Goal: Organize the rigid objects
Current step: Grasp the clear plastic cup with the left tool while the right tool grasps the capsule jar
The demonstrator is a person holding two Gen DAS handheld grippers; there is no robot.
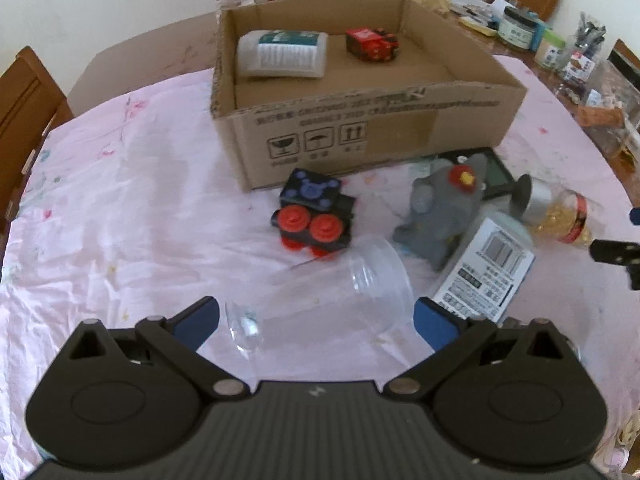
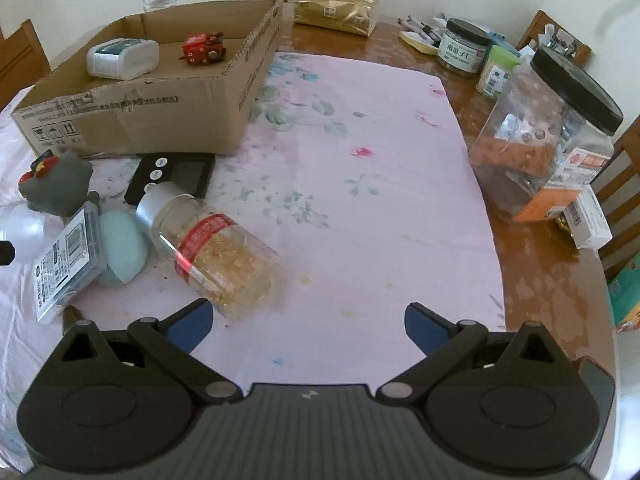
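Lying on its side between the spread fingers of the left gripper point(image 1: 316, 320) is a clear plastic cup point(image 1: 340, 292), its rim pointing away and to the right; the fingers are released and I cannot tell whether either pad touches it; just beyond the cup sits a black toy train point(image 1: 314, 212) with red wheels, and to the right of it a grey toy figure point(image 1: 444, 212) leans beside a labelled clear case point(image 1: 486, 276); farther ahead stands the cardboard box point(image 1: 360, 120), open at the top, holding a white container point(image 1: 284, 54) on the left and a red toy car point(image 1: 372, 44) on the right, well apart from each other; over at the right gripper point(image 2: 308, 320) the fingers are likewise released and hold nothing, only pink cloth point(image 2: 360, 220) between them; just ahead of its left finger lies a clear bottle point(image 2: 212, 248) with a silver cap and red label, tipped on its side; a pale blue rounded object point(image 2: 122, 250) rests beside it, against the same labelled case; a black flat device point(image 2: 172, 178) lies beyond the bottle, near the box wall; a large black-lidded jar point(image 2: 548, 136) stands far to the right on the bare wooden table point(image 2: 540, 280)
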